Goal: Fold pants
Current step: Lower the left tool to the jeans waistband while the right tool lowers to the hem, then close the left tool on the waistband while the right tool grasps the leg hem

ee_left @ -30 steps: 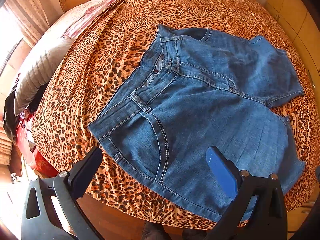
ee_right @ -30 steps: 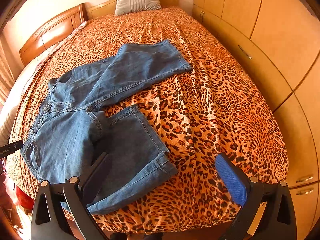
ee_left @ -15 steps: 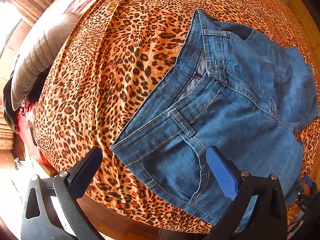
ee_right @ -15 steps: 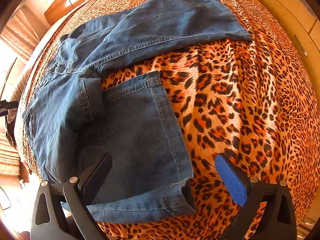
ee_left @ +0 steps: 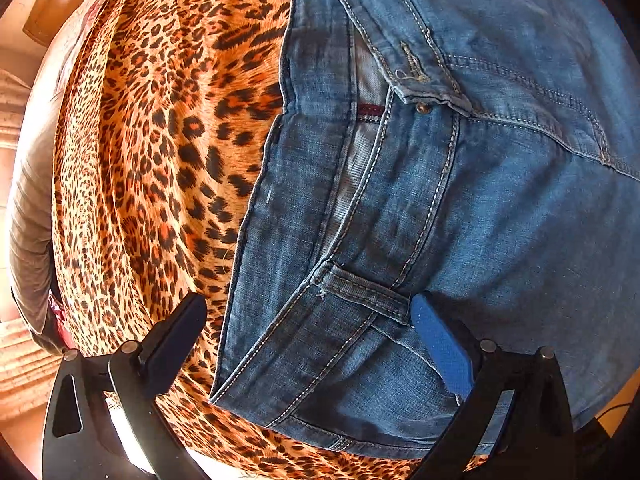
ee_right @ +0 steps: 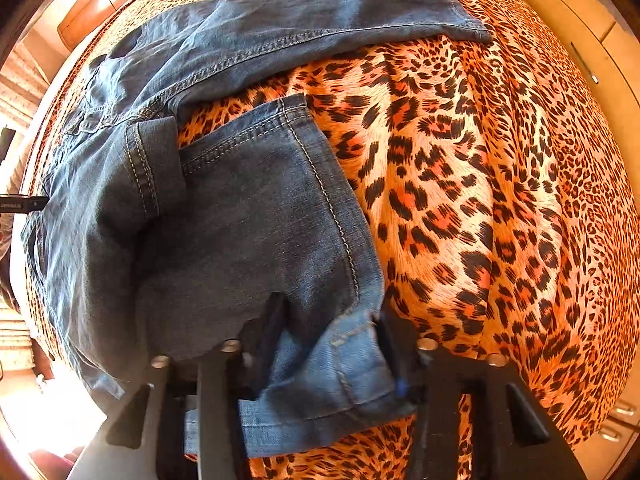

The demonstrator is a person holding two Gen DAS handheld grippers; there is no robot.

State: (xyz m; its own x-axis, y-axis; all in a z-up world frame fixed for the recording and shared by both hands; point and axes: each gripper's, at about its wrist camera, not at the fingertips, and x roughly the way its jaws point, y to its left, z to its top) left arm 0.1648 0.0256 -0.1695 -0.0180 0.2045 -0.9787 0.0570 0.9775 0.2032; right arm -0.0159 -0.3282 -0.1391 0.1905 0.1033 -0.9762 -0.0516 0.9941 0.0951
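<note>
Fingers [ee_right: 276,344] pinch pants [ee_right: 248,216] hem (left gripper [ee_left: 308,332] spread).

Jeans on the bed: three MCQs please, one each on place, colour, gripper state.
1. The right gripper is at which part of the jeans?
A. leg hem
B. waistband
C. zipper

2. The bedspread has which pattern?
A. plain white
B. blue stripes
C. leopard print

3. How is the left gripper?
A. shut on the bedspread
B. open over the waistband corner
C. out of view

Answers:
1. A, the cuff bunches between its fingers.
2. C, orange with black spots.
3. B, its fingers stand wide apart.
</note>
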